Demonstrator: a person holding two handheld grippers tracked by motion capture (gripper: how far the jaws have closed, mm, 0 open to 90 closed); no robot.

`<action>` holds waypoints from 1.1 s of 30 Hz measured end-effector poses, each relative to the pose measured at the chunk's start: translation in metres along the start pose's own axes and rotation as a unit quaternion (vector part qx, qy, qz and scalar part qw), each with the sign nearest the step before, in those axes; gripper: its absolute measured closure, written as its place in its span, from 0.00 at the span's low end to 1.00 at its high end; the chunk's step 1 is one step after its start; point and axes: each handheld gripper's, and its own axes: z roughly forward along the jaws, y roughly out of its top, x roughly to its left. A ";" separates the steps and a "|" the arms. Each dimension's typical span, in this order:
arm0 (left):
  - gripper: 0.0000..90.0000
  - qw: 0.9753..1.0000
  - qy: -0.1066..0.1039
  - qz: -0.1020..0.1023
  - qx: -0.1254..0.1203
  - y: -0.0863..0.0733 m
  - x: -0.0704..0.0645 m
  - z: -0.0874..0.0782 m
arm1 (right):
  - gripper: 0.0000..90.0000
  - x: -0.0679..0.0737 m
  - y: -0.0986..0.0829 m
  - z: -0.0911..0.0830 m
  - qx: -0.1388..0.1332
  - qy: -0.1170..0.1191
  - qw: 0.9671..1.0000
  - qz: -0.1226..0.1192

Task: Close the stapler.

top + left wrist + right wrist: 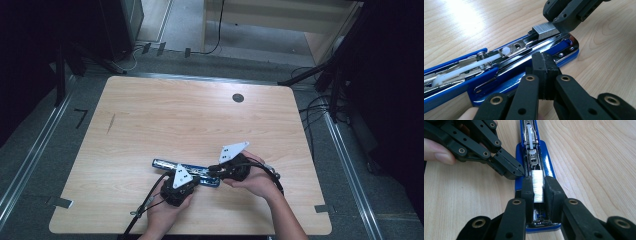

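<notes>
A blue stapler (164, 163) lies opened flat near the table's front edge, its chrome magazine channel (533, 157) facing up with a white plastic pusher (505, 51) inside. My right gripper (539, 191) is shut on a silver strip of staples (538, 183), held just over the channel at the stapler's end (571, 47). My left gripper (545, 75) is shut with nothing between its jaws. Its tips rest against the stapler's blue side (519, 155). In the high view the left gripper (196, 176) and right gripper (212, 170) meet over the stapler's right end.
The wooden table (190, 115) has a dark round hole (238, 97) at the back right and a short dark mark (111, 123) at the left. Cables (315, 107) and a wooden desk (280, 20) lie beyond the far edge.
</notes>
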 end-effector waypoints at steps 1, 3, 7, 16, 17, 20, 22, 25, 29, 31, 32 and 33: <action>1.00 1.000 0.000 0.000 0.000 0.000 0.000 0.000 | 0.89 0.000 0.000 0.000 0.000 0.000 1.000 0.000; 1.00 1.000 -0.001 0.000 0.000 0.000 0.000 0.000 | 0.89 0.000 0.000 0.000 -0.001 0.001 1.000 0.000; 1.00 1.000 -0.001 0.000 0.000 0.000 0.000 0.000 | 0.88 0.000 0.000 0.000 0.001 0.002 1.000 0.004; 1.00 1.000 0.000 0.000 0.000 0.000 0.000 0.000 | 0.86 -0.001 0.000 0.000 0.000 0.000 1.000 0.013; 1.00 1.000 0.000 0.000 0.000 0.000 0.000 0.000 | 0.86 -0.001 0.000 0.000 -0.001 0.001 1.000 0.012; 1.00 1.000 0.000 0.000 0.000 0.000 0.000 0.000 | 0.86 -0.001 0.000 -0.001 -0.002 0.000 1.000 0.010; 1.00 1.000 -0.001 -0.001 0.000 0.000 0.000 0.000 | 0.87 0.000 0.000 -0.001 -0.001 0.000 1.000 0.011; 1.00 1.000 -0.001 -0.002 -0.001 0.000 0.000 0.000 | 0.88 -0.001 -0.001 -0.001 -0.001 0.001 1.000 0.012; 1.00 1.000 -0.001 -0.003 -0.001 0.000 0.000 0.000 | 0.89 0.000 -0.001 0.000 -0.003 0.001 1.000 0.011; 1.00 1.000 -0.001 -0.002 -0.001 0.000 0.000 0.000 | 0.89 0.000 -0.001 0.000 -0.004 0.004 1.000 0.012; 1.00 1.000 -0.001 -0.003 -0.001 0.000 0.000 0.000 | 0.89 0.000 -0.001 0.000 -0.005 0.006 1.000 0.012; 1.00 1.000 -0.001 -0.004 -0.001 0.000 0.000 0.000 | 0.89 0.000 -0.001 -0.001 -0.007 0.007 1.000 0.012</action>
